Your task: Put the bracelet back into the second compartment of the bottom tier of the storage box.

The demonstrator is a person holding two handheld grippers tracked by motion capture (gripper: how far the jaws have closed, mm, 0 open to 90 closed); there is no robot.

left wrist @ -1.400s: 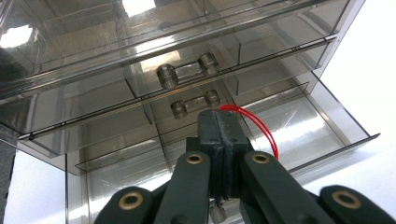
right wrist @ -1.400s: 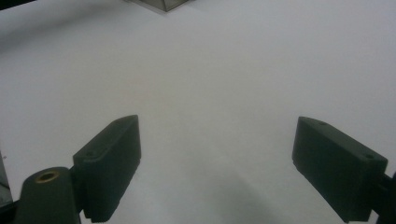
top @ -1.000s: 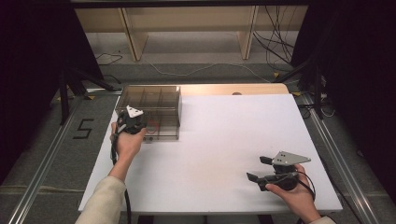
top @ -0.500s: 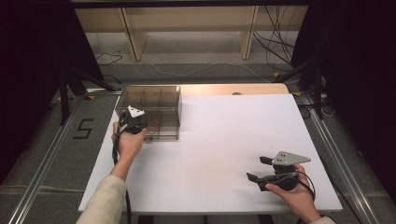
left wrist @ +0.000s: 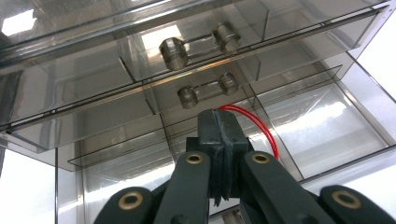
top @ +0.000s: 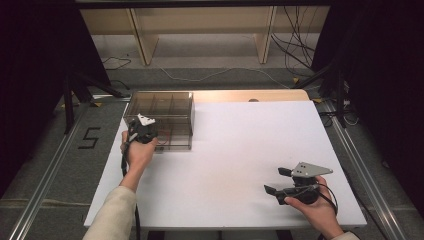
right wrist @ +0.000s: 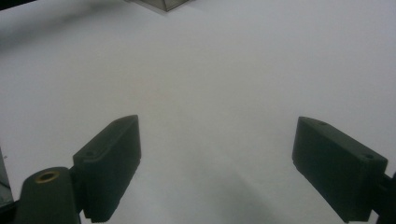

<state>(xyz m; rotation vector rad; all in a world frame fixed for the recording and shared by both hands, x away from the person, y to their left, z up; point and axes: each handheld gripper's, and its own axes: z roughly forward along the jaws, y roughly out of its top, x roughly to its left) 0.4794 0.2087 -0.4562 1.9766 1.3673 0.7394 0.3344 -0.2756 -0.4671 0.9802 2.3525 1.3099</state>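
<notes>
A clear smoky plastic drawer unit [top: 160,106] stands at the table's far left. In the left gripper view its upper drawers [left wrist: 70,84] are closed, each with a clear bar handle [left wrist: 198,43], and the bottom drawer [left wrist: 327,135] is pulled out. My left gripper [top: 149,134] [left wrist: 219,114] hovers at the front of that unit, jaws pressed together on a thin red band [left wrist: 264,130] that loops out from the tips over the open drawer. My right gripper [top: 276,180] [right wrist: 215,140] rests low near the table's front right, jaws wide apart with only bare table between its fingers [right wrist: 112,158].
The white table top [top: 240,145] stretches between the two hands. A wooden strip [top: 250,95] runs along its far edge. Cables and wooden shelf legs lie on the floor beyond, and metal rails flank the table.
</notes>
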